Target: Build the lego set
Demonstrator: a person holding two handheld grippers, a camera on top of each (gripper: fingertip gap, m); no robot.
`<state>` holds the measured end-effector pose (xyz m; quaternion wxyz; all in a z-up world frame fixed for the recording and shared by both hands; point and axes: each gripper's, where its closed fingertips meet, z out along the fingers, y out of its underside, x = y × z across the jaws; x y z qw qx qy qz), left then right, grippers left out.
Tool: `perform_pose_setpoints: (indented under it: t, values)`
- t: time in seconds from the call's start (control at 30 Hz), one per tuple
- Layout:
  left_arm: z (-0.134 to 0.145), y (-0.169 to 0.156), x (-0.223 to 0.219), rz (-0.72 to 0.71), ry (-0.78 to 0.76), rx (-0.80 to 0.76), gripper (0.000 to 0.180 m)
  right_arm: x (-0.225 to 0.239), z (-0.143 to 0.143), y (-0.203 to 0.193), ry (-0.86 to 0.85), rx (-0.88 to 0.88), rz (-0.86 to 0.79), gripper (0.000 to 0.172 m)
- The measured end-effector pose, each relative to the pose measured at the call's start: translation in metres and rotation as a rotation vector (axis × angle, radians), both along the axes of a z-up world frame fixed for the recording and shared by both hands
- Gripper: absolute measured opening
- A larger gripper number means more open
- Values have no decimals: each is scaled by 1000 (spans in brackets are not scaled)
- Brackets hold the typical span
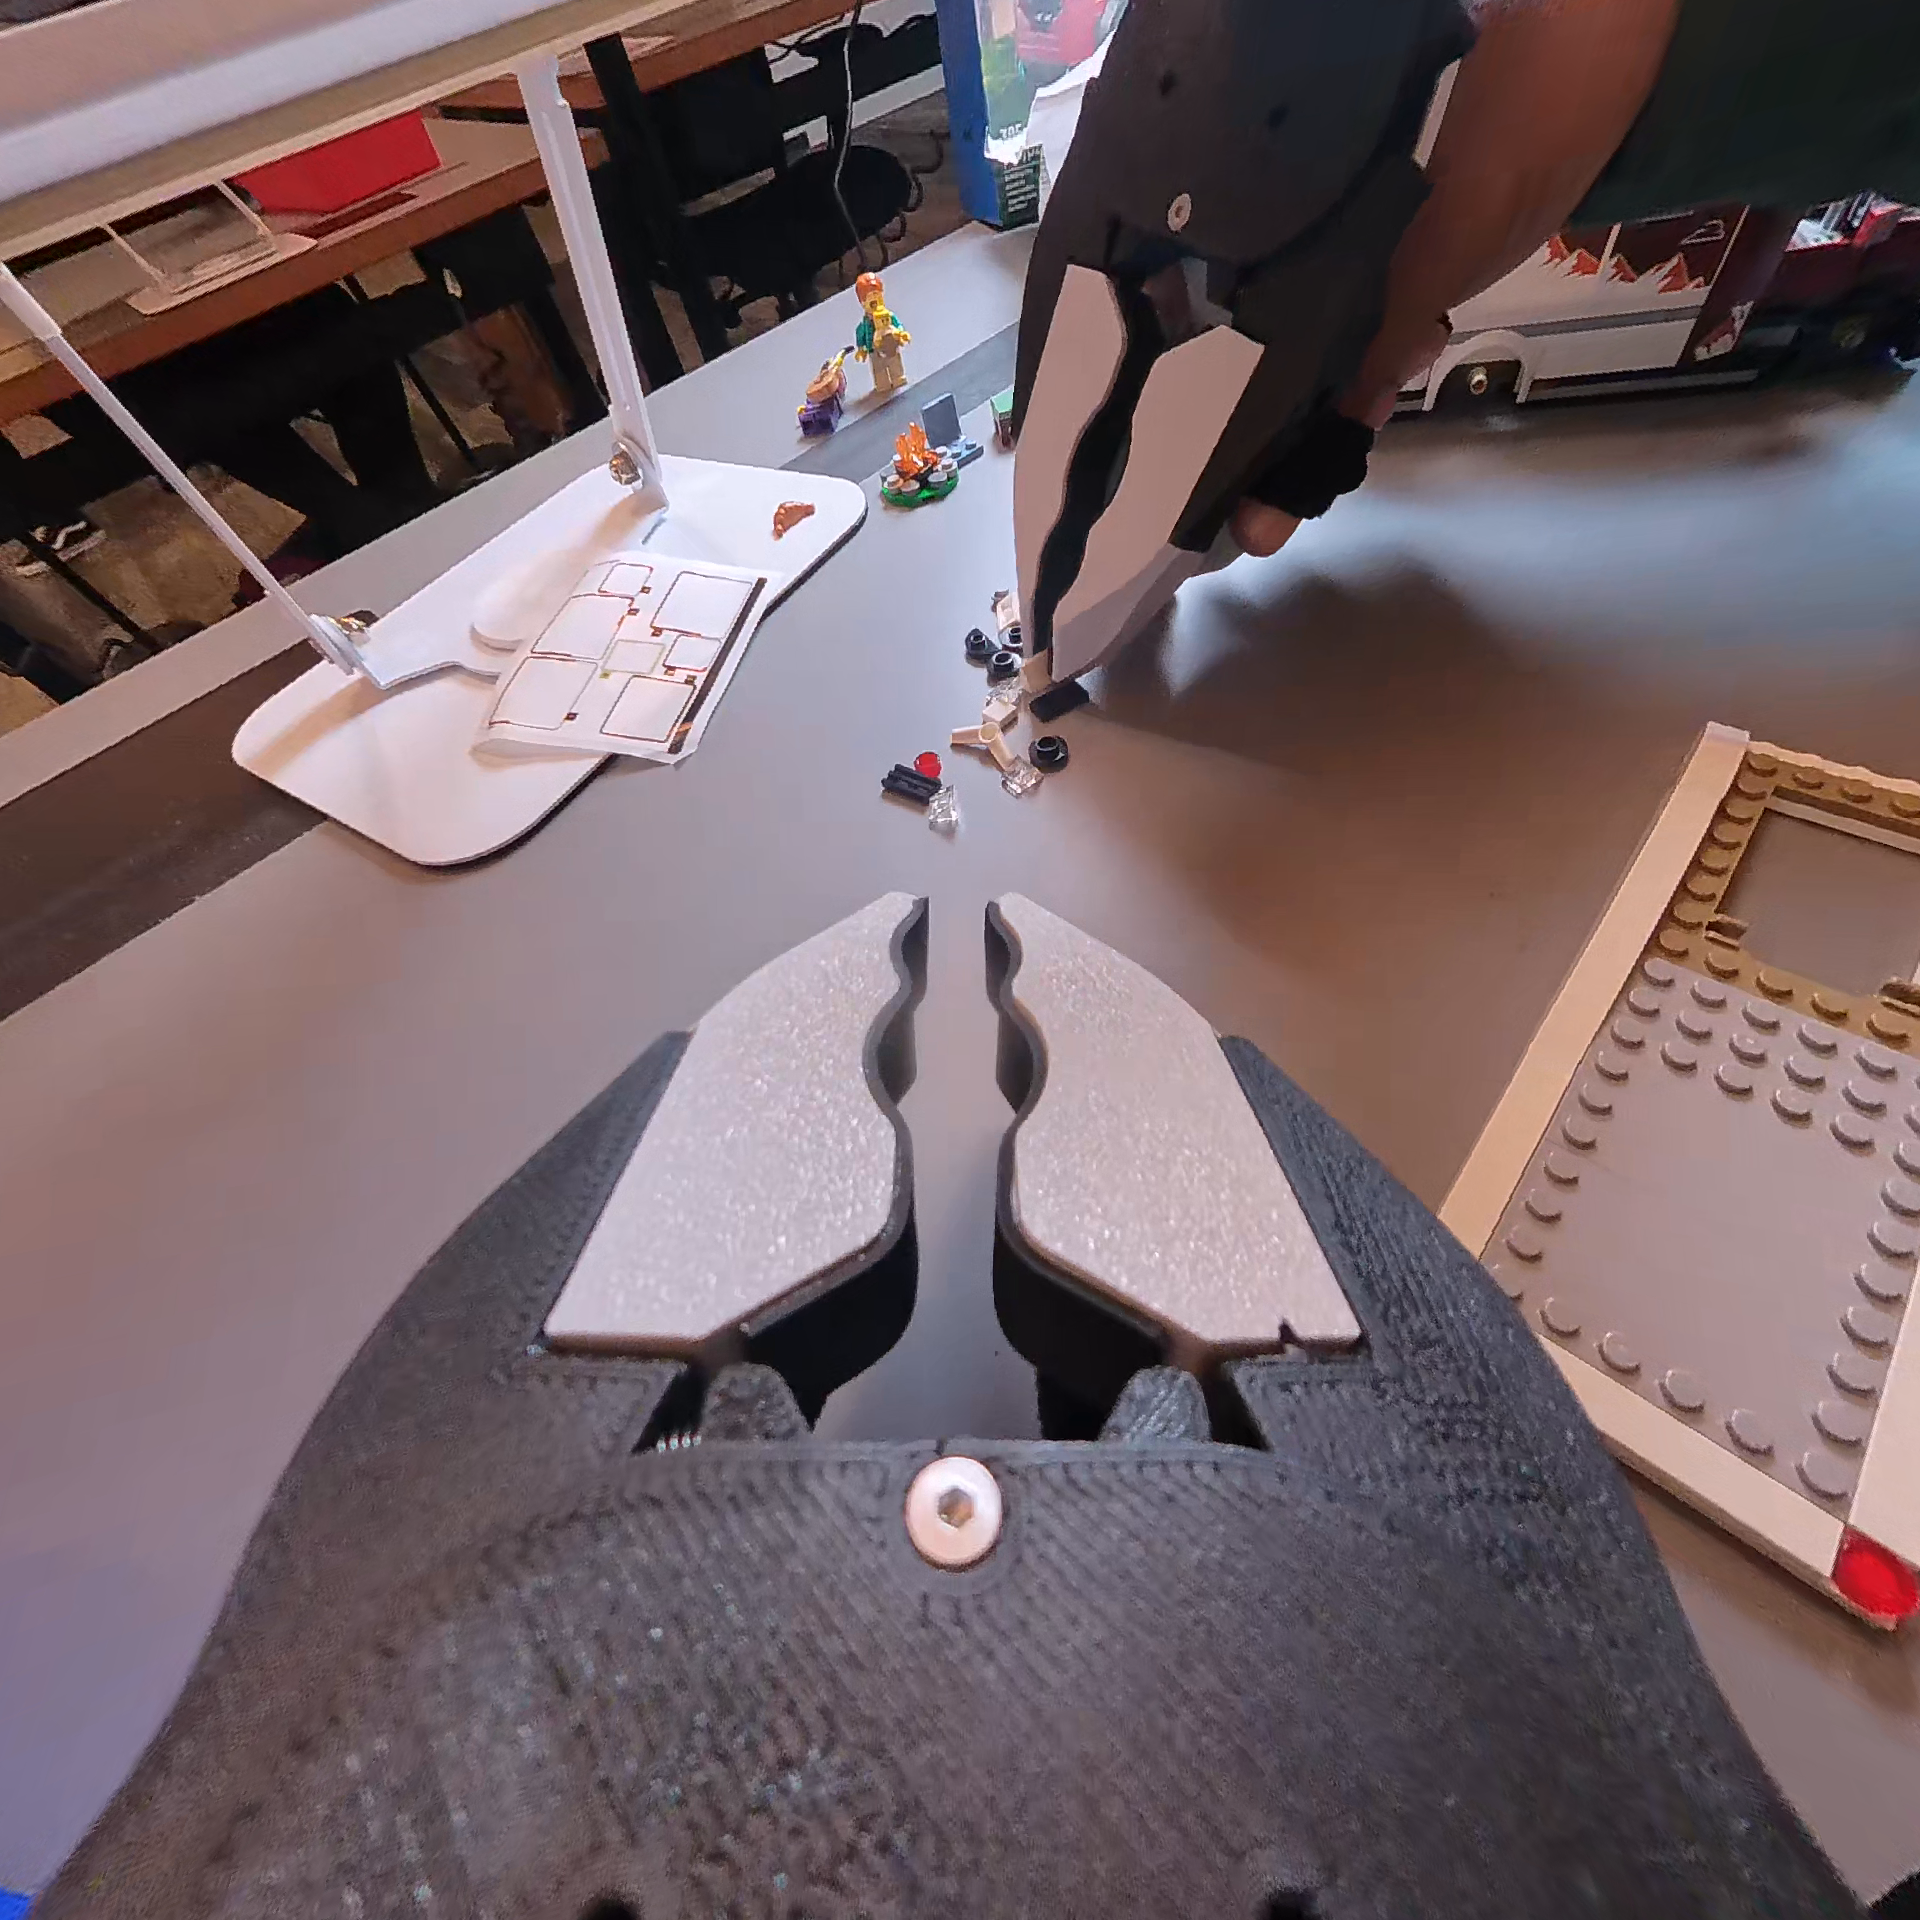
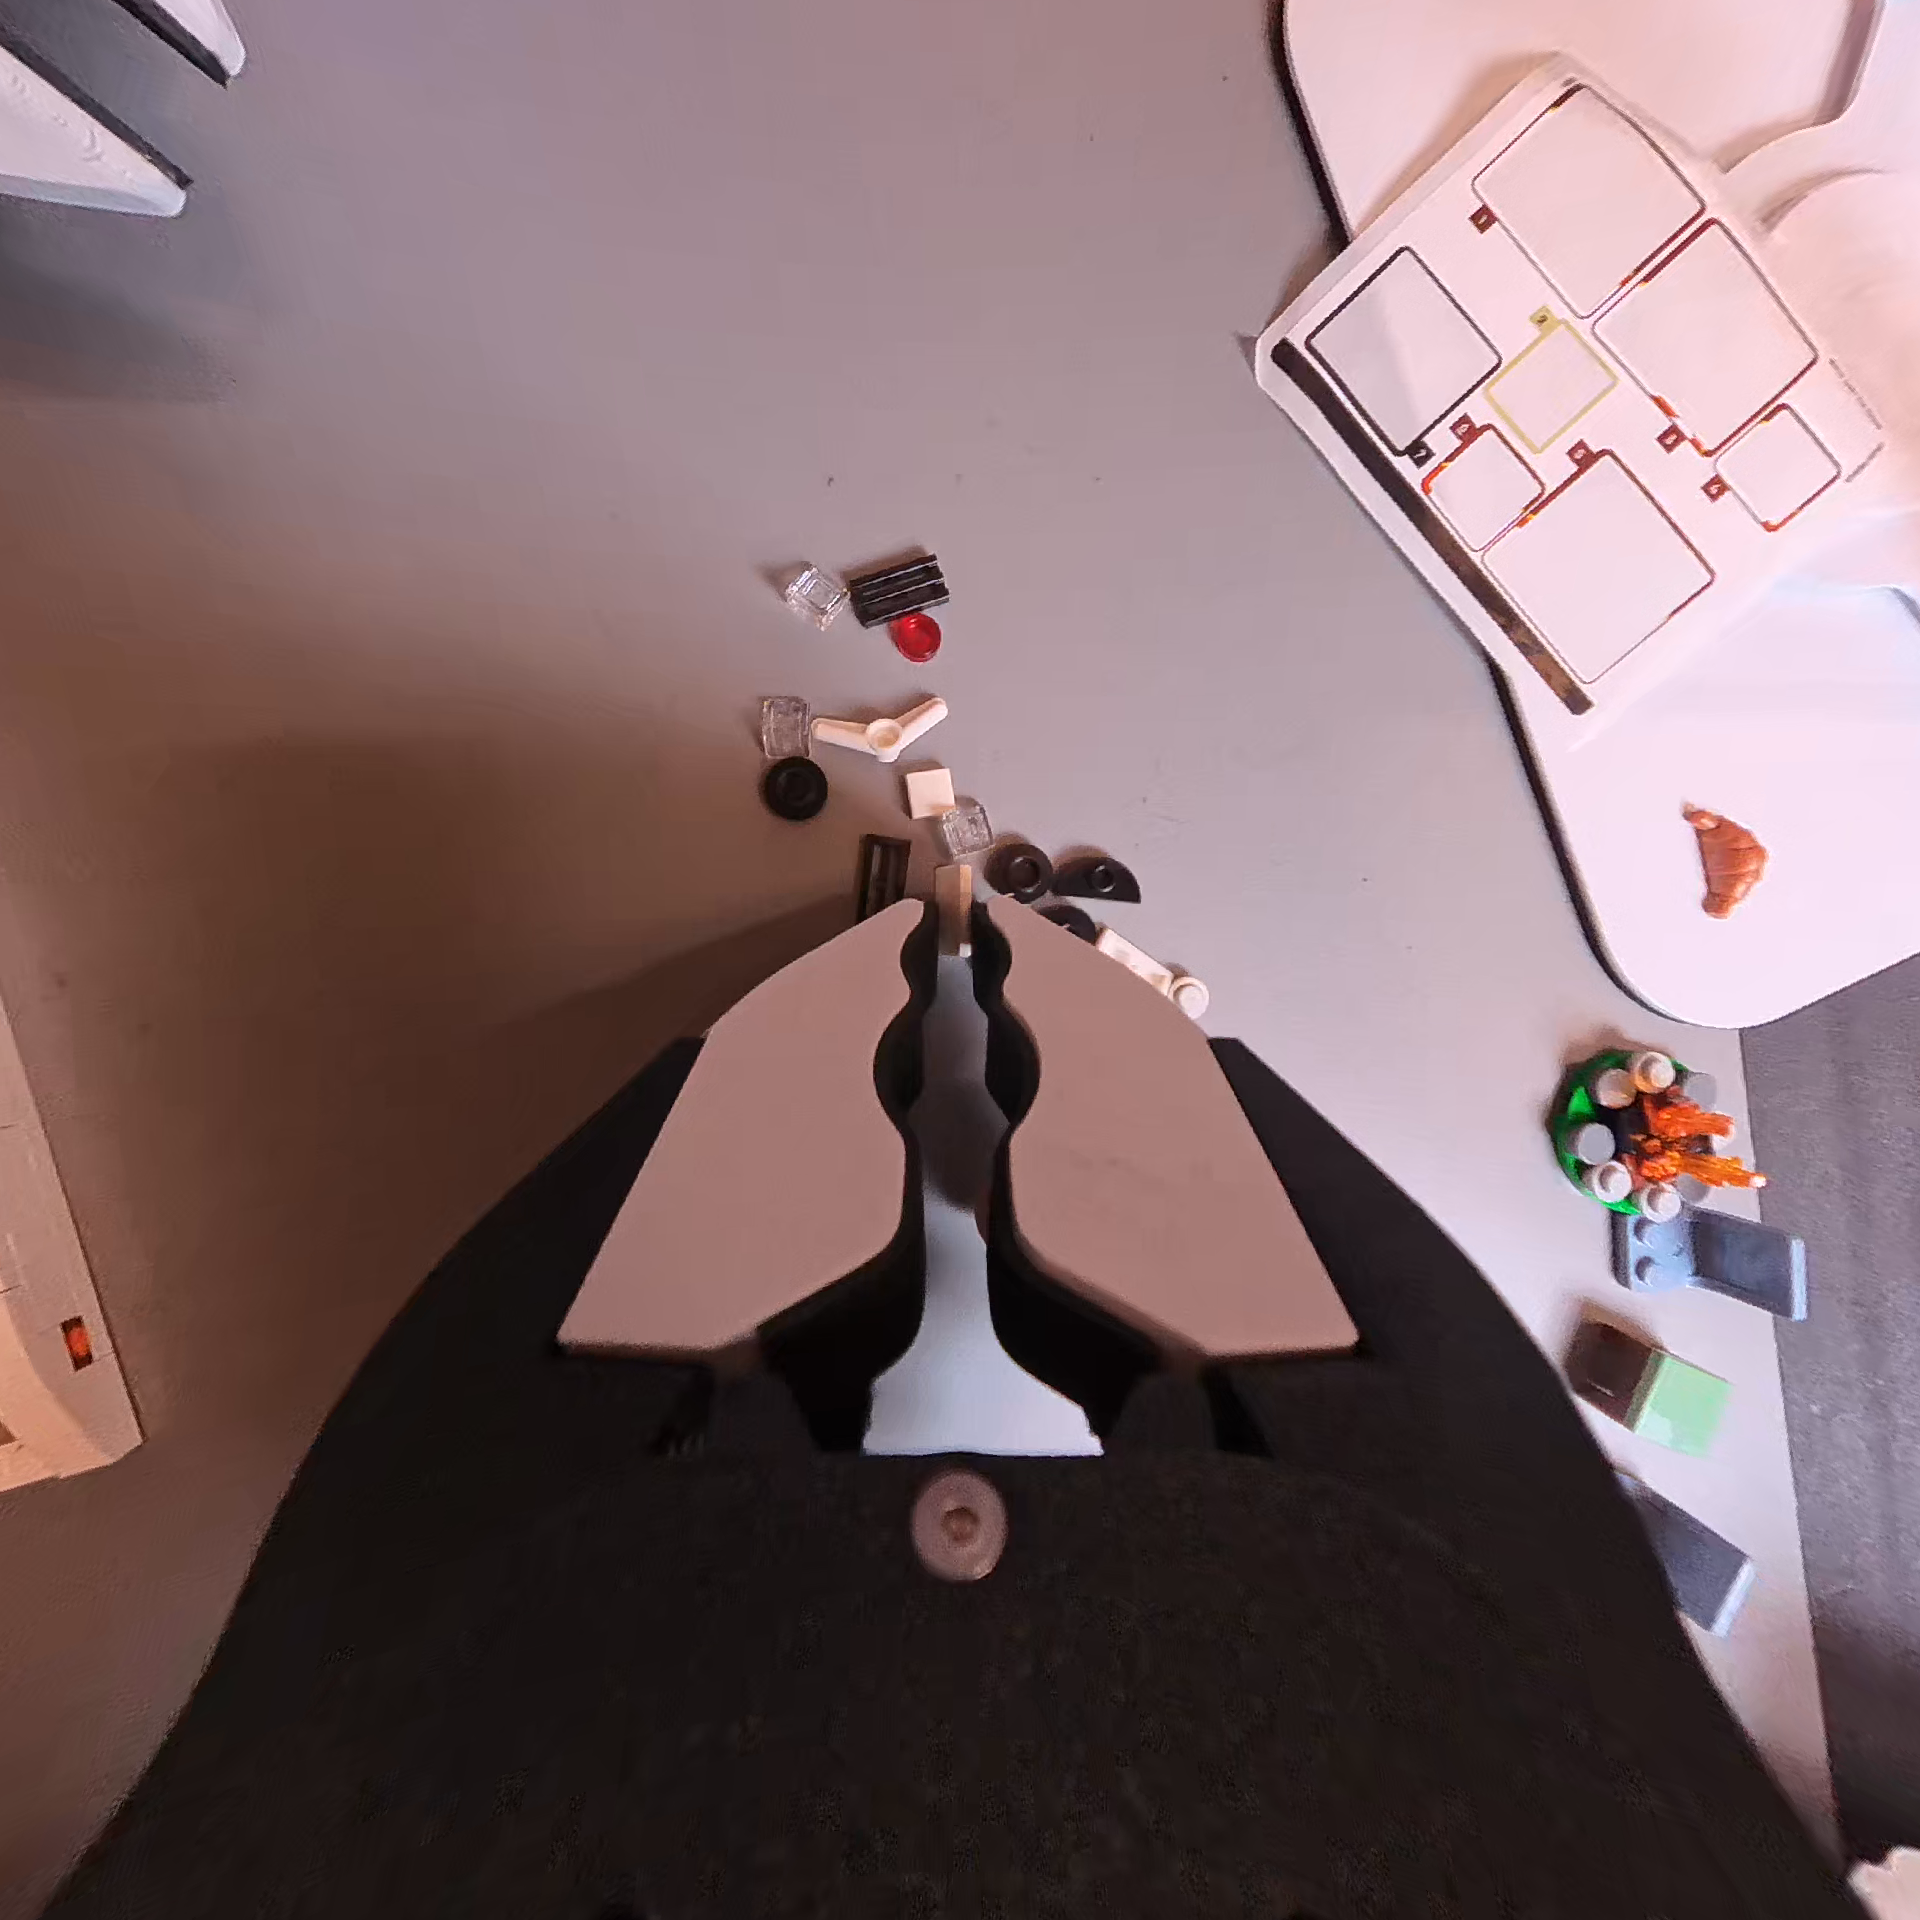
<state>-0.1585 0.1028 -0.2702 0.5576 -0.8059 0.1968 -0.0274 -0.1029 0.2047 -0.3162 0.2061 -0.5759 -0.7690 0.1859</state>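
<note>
My right gripper [image 2: 954,914] points down into a pile of small loose bricks [image 2: 894,748] on the grey table. It is shut on a small white piece [image 2: 953,899] that stands upright between its fingertips. The left wrist view shows this gripper [image 1: 1042,665] from the side, tips at the pile [image 1: 997,717], with a hand behind it. The pile holds clear pieces, black round pieces, a red stud [image 2: 916,636], black grilles and a white three-armed piece [image 2: 881,730]. My left gripper [image 1: 958,912] hovers over bare table short of the pile. Its fingers stand a little apart with nothing between them.
A grey studded baseplate with a white border [image 1: 1714,1195] lies at the right. A white stand base [image 1: 416,769] carries an instruction sheet [image 1: 623,665] and a brown croissant piece [image 1: 792,514]. A minifigure [image 1: 881,332], a campfire build [image 1: 916,468] and a white vehicle model [image 1: 1558,322] stand farther back. Some 12 cm of space lies between my two pairs of fingers.
</note>
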Motion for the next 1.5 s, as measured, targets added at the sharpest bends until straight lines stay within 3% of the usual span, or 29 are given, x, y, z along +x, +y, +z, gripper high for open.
perform_pose_setpoints:
  t: [0.17,0.27,0.47,0.67,0.9,1.1,1.27,1.5]
  values:
    - [0,0,1,-5,0,1,9,8,11,-7,28,-15,11,3]
    - [0,-1,0,-5,-6,0,9,40,30,-37,12,-119,56,3]
    - [-1,-1,4,-19,10,-2,9,121,4,-99,-210,-307,139,3]
    - [-1,-1,6,-17,14,-3,9,115,5,-75,-141,-215,39,18]
    - [-2,-2,7,-28,12,-9,9,96,30,-41,-29,-68,-23,18]
    - [-3,-2,8,-37,20,-11,9,48,28,8,40,86,-92,18]
    - [-3,-3,9,-43,26,-10,9,11,11,34,15,8,-119,22]
    - [-4,-3,11,-55,29,-13,9,2,-1,31,-107,-17,38,18]
